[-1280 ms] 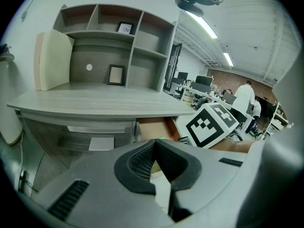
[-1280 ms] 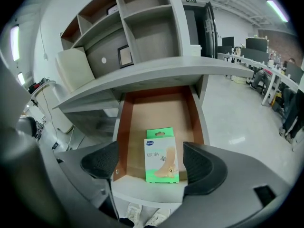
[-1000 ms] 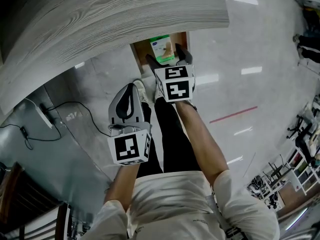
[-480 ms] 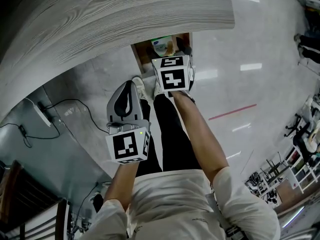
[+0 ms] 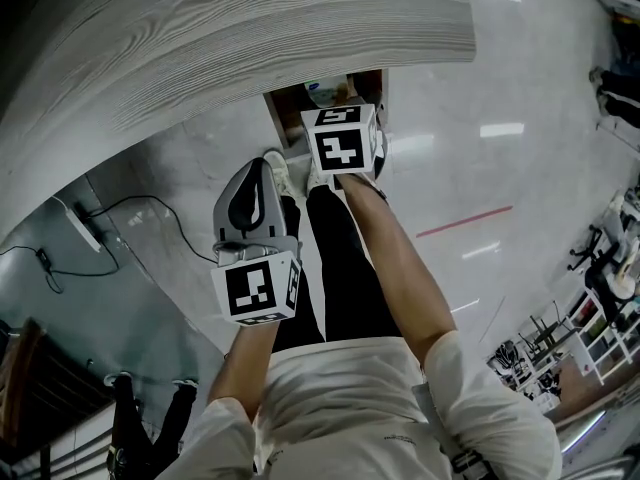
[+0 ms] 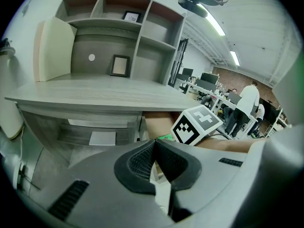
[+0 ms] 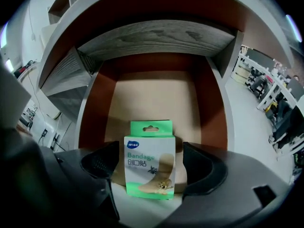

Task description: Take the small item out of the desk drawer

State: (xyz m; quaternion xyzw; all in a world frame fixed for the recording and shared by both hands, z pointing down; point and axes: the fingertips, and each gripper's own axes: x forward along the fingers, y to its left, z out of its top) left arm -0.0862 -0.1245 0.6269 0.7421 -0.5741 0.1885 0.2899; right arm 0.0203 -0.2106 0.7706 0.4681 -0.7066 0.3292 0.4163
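Right claw (image 7: 151,160) deeper, agape astride bandage box (image 7: 150,167)

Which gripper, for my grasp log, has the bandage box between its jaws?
The right gripper: jaws apart, flanking the bandage box. The left gripper's jaws are together, empty.
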